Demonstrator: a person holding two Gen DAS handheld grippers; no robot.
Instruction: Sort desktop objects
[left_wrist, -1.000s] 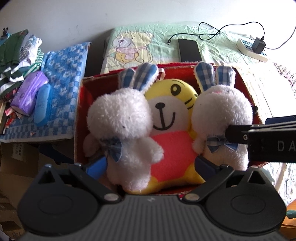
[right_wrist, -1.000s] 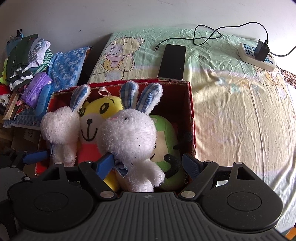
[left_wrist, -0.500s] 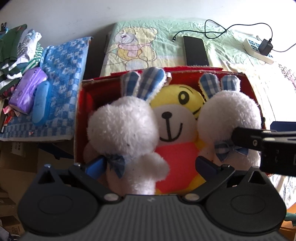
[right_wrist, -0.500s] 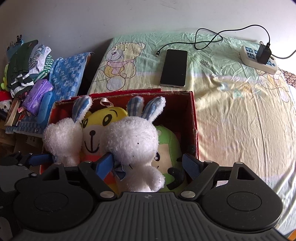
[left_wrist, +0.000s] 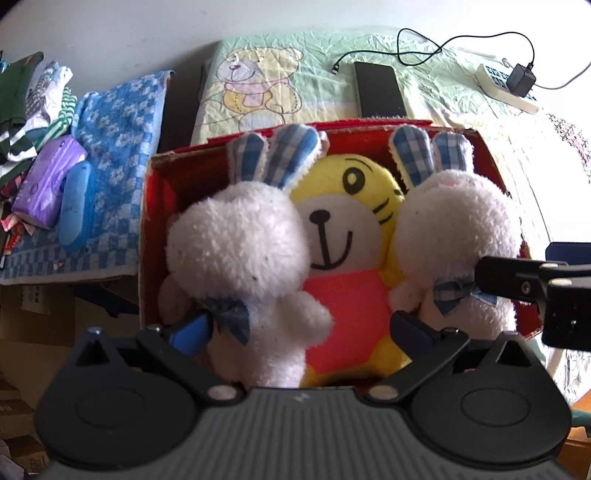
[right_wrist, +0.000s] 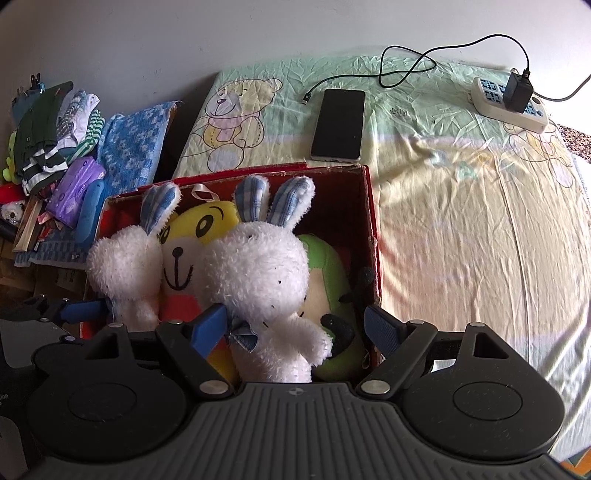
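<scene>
At the far left a blue-and-white checked towel carries a purple plastic packet and a blue oblong case, one of each, beside a pile of folded striped and green clothes. To its right an open red cardboard box sits on a bed with a pale green bear-print sheet, and it holds four soft toys: two white plush rabbits with blue-checked ears, one yellow plush tiger in an orange shirt between them, and one green plush toy against the box's right wall. The left gripper has its two blue-padded fingers spread, with the left white rabbit standing between them; the left pad sits at the rabbit's bow, the right pad apart from it, in front of the tiger's shirt. The right gripper is likewise spread around the right white rabbit, its left pad at the bow, its right pad clear of the toy near the box wall. Behind the box lie one black phone, one black cable and one white power strip with a black charger plugged in. Compared with a second ago, both views have drawn back from the box, so more of the sheet and the phone shows, while the toys keep their order.
</scene>
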